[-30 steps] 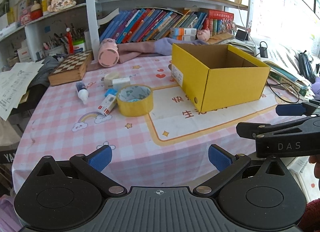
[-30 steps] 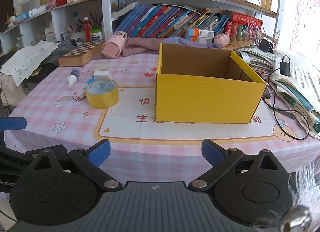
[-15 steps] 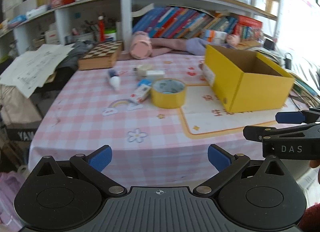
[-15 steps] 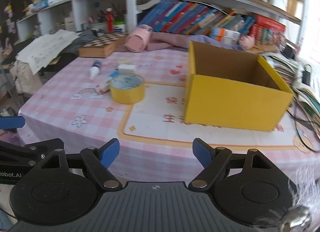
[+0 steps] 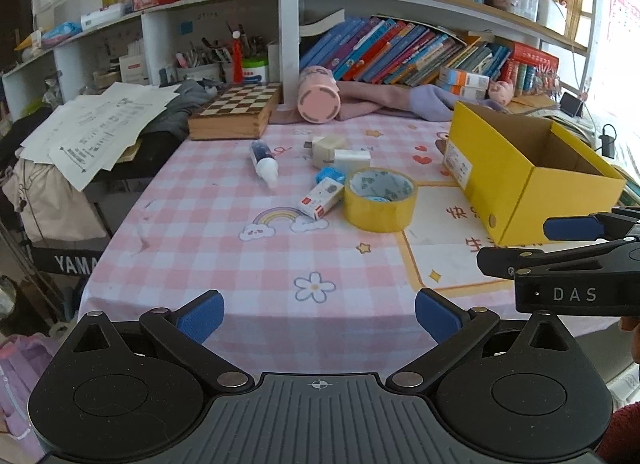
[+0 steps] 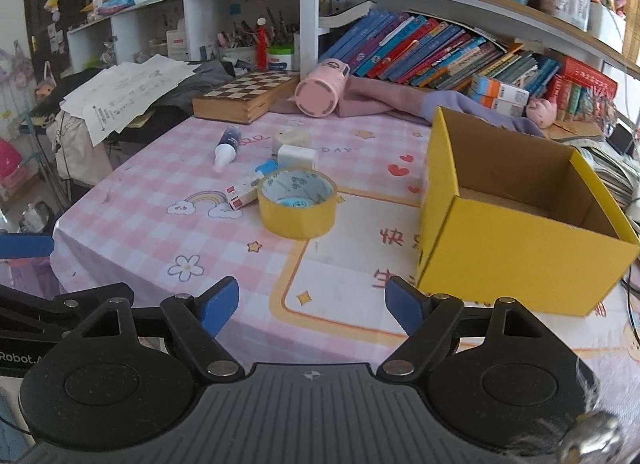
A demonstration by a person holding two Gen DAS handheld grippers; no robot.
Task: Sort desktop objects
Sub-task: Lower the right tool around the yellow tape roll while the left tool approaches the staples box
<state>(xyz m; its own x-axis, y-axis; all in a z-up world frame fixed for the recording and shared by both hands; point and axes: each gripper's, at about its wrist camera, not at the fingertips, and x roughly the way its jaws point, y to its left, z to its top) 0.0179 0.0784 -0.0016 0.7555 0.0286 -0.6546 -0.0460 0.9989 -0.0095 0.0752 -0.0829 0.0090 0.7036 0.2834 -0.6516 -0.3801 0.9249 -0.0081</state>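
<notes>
My left gripper (image 5: 318, 318) hangs open over the near table edge, nothing between its blue pads. My right gripper (image 6: 312, 310) is also open and holds nothing; one of its fingers (image 5: 572, 227) shows at the right of the left wrist view. A yellow tape roll (image 5: 380, 199) (image 6: 297, 203) lies mid-table with a small blue thing inside it. Beside it are a red-and-white small box (image 5: 322, 197), a white charger (image 5: 326, 147) and a glue bottle (image 5: 264, 161) (image 6: 226, 147). An open yellow cardboard box (image 5: 520, 183) (image 6: 520, 248) stands to the right.
A wooden chessboard case (image 5: 236, 111), a tipped pink cup (image 5: 318, 95) and a purple cloth (image 6: 384, 99) line the table's far side under bookshelves. Loose papers (image 5: 100, 127) overhang at the left. Cables and books (image 6: 616, 167) lie right of the box.
Both grippers have swung to the left, so the tape roll and yellow box sit further right in both views. The right gripper's jaws have narrowed a little.
</notes>
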